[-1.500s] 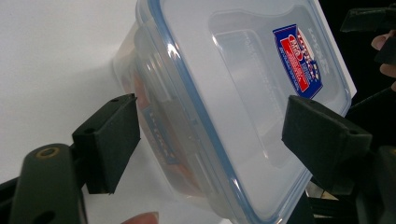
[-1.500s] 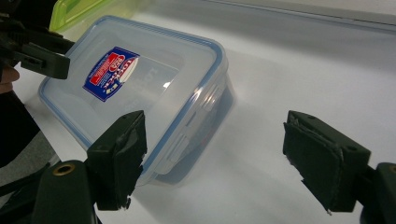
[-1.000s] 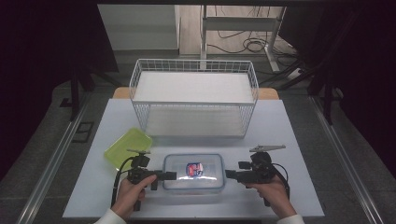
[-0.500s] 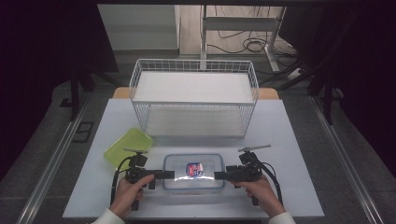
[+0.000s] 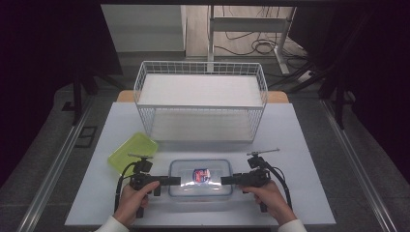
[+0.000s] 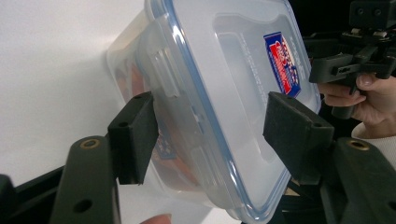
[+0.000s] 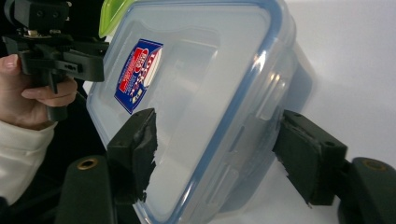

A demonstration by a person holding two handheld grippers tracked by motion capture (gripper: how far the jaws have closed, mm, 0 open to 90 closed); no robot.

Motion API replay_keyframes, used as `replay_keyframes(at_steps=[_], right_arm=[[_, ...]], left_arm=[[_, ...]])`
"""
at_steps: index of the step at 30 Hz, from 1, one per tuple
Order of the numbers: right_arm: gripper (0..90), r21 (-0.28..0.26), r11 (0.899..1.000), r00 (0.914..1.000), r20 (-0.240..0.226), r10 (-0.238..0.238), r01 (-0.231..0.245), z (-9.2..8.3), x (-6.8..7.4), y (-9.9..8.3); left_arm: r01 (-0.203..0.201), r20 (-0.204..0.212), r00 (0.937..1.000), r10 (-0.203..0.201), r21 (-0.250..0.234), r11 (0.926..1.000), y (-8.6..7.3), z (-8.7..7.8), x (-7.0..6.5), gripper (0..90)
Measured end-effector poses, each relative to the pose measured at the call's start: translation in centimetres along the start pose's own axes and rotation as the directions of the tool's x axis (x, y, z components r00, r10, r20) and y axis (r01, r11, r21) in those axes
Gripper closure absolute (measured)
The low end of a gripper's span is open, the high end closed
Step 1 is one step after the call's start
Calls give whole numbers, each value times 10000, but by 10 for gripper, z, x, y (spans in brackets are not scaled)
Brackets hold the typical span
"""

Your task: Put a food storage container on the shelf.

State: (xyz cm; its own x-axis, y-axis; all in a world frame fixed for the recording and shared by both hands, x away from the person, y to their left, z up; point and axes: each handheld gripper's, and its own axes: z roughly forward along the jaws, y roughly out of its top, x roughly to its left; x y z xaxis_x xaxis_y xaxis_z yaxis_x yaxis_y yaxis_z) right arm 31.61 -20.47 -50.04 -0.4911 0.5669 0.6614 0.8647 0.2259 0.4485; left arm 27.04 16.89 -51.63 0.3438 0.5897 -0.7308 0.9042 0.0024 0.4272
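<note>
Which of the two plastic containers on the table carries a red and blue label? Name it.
The clear lidded box with the blue-edged lid, between the two grippers at the table's near edge. The label sits on its lid. The other, a lime-green tray behind its left end, is plain and lidless.

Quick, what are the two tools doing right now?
Left tool: open, closing around the clear plastic lidded box, pads not pressing.
Right tool: open, closing around the same box.

A white bench point(image 5: 309, 145) stands on a grey floor point(image 5: 358, 159), with metal rails point(image 5: 58, 164) running along both sides. Beyond its far edge, black cables point(image 5: 251, 46) lie on a lighter floor beside a grey desk frame point(image 5: 251, 24). Darkness fills both far corners.
</note>
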Motion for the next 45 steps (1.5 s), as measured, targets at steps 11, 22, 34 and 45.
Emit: replay_keyframes(at_steps=[11, 22, 34, 45], right_arm=[[441, -289, 9995, 9995, -311, 94, -103, -10, 1, -7], [468, -587, 9981, 9996, -184, -202, 191, -13, 9, -14], [479, -738, 9967, 9993, -184, -340, 325, -14, 10, -17], [487, -717, 9969, 9992, -236, -328, 311, -16, 11, -18]], left_arm=[[-318, 99, 9994, 321, -246, 9992, -4, -8, -3, 432], [-556, 140, 9983, 562, -428, 9975, -9, -14, -7, 464], [-617, 146, 9979, 625, -517, 9968, -12, -15, -8, 473], [-646, 231, 9976, 659, -521, 9966, -12, -17, -9, 485]])
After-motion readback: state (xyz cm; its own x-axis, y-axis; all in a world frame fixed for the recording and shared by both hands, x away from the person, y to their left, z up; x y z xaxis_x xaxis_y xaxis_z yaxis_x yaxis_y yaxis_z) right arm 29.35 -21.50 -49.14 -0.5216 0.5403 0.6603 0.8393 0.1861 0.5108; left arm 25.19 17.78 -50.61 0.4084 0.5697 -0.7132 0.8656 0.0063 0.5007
